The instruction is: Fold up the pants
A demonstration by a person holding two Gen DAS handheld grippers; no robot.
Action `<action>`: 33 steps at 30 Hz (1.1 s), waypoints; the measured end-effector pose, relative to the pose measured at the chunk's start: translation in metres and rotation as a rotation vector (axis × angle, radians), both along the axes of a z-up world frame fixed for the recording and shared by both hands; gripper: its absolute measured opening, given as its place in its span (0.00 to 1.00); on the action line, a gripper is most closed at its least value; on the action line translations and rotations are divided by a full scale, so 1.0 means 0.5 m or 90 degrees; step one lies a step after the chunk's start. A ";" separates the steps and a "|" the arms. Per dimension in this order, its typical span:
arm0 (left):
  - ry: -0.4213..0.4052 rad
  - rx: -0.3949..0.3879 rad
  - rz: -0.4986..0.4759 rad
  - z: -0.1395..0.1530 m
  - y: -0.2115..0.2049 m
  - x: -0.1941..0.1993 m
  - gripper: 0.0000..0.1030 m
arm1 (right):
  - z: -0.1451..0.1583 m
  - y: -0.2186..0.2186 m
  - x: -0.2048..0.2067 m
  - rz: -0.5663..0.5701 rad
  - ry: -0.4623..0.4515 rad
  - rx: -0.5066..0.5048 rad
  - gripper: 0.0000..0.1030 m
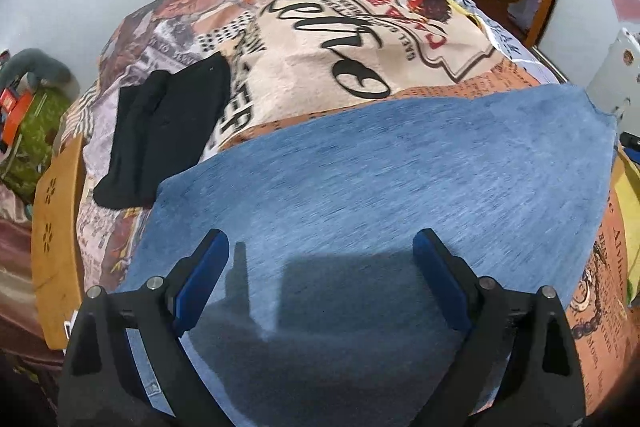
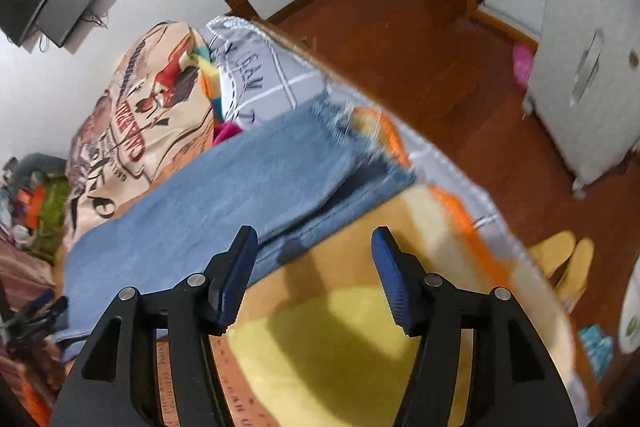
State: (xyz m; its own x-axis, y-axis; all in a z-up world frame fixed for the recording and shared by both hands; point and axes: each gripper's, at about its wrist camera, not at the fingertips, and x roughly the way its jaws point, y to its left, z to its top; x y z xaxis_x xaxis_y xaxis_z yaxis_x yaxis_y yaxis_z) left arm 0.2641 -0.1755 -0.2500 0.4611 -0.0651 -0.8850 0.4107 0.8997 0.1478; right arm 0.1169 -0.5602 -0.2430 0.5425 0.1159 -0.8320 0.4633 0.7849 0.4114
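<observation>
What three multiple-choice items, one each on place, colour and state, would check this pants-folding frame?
1. Where do the black clothes lie?
A. on the floor
B. on the bed beside the jeans
C. in a gripper

2. What colour are the jeans?
A. blue
B. red
C. white

3. How does the left gripper stand?
A. shut on the jeans
B. shut on a sock
C. open, holding nothing

Answers: 1 B, they lie flat on the printed blanket; 2 A, blue denim in both views; 3 C, its fingers stand apart above the cloth.
</observation>
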 end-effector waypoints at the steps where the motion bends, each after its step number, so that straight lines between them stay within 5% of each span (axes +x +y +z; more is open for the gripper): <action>1: -0.001 0.003 -0.004 -0.002 -0.007 0.001 0.92 | -0.004 0.001 0.001 -0.003 0.000 -0.001 0.55; 4: 0.001 0.003 -0.016 -0.005 -0.025 0.004 0.92 | -0.016 -0.010 0.017 -0.009 -0.013 0.033 0.64; 9: 0.016 -0.011 -0.024 -0.016 -0.048 0.016 0.93 | -0.032 -0.029 0.041 -0.020 -0.021 0.053 0.64; 14: 0.036 -0.019 -0.032 -0.022 -0.069 0.028 0.93 | -0.054 -0.037 0.064 -0.027 -0.004 0.039 0.41; 16: 0.034 -0.015 -0.036 -0.022 -0.077 0.028 0.93 | -0.055 -0.047 0.070 -0.035 -0.010 0.053 0.20; 19: 0.031 -0.013 -0.033 -0.019 -0.080 0.027 0.93 | -0.043 -0.054 0.073 -0.040 -0.020 0.053 0.08; 27: 0.008 -0.052 -0.004 0.031 -0.043 0.020 0.93 | 0.089 -0.011 0.062 0.010 -0.110 -0.034 0.07; 33: -0.066 -0.075 0.044 0.106 0.011 0.003 0.93 | 0.225 0.054 0.065 0.058 -0.215 -0.062 0.07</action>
State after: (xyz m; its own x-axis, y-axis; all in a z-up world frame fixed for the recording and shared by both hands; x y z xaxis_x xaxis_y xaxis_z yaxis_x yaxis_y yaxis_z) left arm 0.2655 -0.1698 -0.1967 0.5559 -0.1313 -0.8208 0.3360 0.9387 0.0774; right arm 0.1496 -0.5332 -0.1305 0.7798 0.1054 -0.6171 0.2398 0.8603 0.4499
